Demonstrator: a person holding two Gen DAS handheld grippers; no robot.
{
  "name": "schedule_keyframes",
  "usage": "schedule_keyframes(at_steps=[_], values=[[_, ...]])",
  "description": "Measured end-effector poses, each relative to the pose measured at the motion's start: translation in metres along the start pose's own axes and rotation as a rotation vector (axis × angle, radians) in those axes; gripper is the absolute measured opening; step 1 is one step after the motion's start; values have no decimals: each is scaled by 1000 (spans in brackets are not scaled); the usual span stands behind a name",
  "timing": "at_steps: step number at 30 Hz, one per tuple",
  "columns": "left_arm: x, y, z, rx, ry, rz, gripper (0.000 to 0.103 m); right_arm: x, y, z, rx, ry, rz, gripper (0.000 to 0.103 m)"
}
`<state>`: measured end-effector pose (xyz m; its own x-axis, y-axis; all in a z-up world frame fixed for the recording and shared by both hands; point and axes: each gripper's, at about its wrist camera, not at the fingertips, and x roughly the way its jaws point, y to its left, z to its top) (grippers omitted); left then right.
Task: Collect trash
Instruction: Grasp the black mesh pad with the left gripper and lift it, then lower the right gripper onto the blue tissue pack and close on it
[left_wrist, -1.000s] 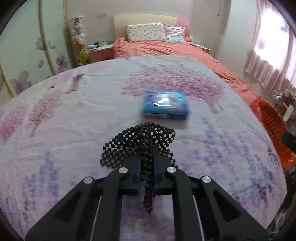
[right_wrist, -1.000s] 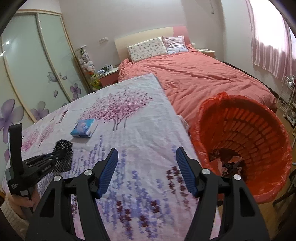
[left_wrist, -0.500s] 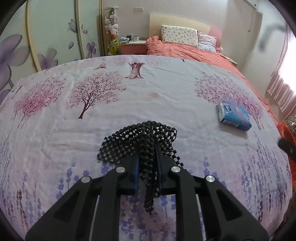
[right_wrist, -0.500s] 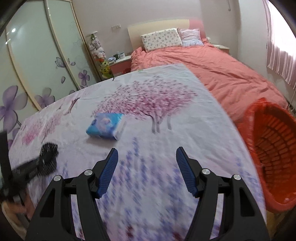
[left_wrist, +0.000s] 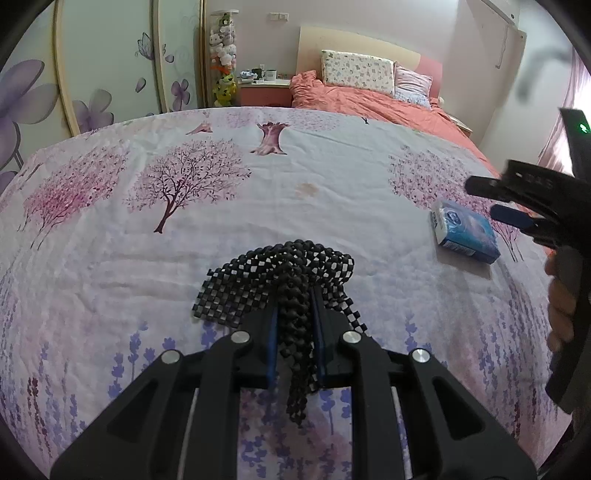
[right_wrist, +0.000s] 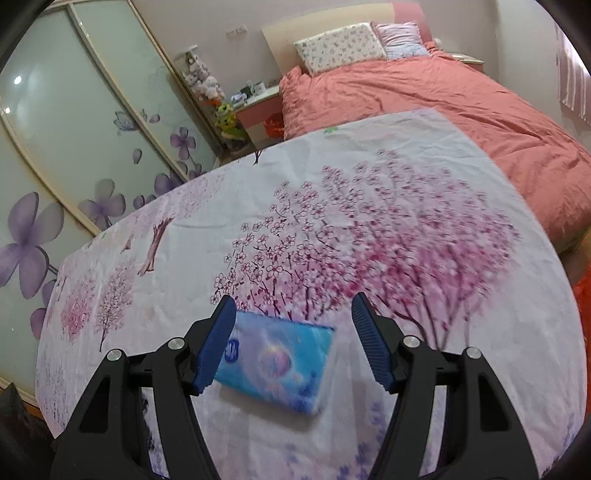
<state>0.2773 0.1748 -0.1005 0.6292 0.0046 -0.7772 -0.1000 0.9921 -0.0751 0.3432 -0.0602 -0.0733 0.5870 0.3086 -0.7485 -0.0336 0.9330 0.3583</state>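
Observation:
My left gripper (left_wrist: 294, 317) is shut on a black mesh net (left_wrist: 284, 273) and holds it just above the floral tablecloth (left_wrist: 221, 229). A blue tissue pack (right_wrist: 275, 363) lies flat on the cloth. My right gripper (right_wrist: 291, 341) is open and hovers right over the pack, which sits between its blue pads (right_wrist: 218, 341). In the left wrist view the pack (left_wrist: 465, 230) lies at the right, with the right gripper (left_wrist: 517, 212) above it.
An orange bin edge (right_wrist: 583, 295) shows at the far right, beyond the table's rim. A bed with a coral cover (right_wrist: 443, 96) stands behind the table. Sliding wardrobe doors (right_wrist: 74, 129) and a nightstand (left_wrist: 264, 86) are at the back left.
My right gripper has swung left, away from the orange bin, and come down over the blue tissue pack. My left gripper has kept the mesh net and turned left.

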Motion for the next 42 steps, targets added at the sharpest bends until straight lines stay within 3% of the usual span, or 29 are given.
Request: schedule_keyframes(at_steps=[6, 11, 15, 21, 27, 36, 42], values=[[0, -1, 0, 2, 0, 3, 18, 10, 2, -7, -40, 80, -12, 65], [0, -2, 0, 6, 0, 7, 18, -9, -7, -27, 0, 128, 118, 65], [1, -5, -1, 22, 1, 27, 19, -20, -15, -25, 44, 53, 46, 65], [1, -6, -1, 22, 1, 27, 19, -6, -16, -3, 149, 31, 95, 65], [1, -6, -1, 20, 1, 26, 19, 10, -8, 1, 77, 87, 68, 67], [1, -6, -1, 20, 1, 26, 19, -14, -8, -37, -3, 211, 214, 67], [1, -5, -1, 16, 1, 22, 19, -23, 27, -55, -194, 100, 61, 73]])
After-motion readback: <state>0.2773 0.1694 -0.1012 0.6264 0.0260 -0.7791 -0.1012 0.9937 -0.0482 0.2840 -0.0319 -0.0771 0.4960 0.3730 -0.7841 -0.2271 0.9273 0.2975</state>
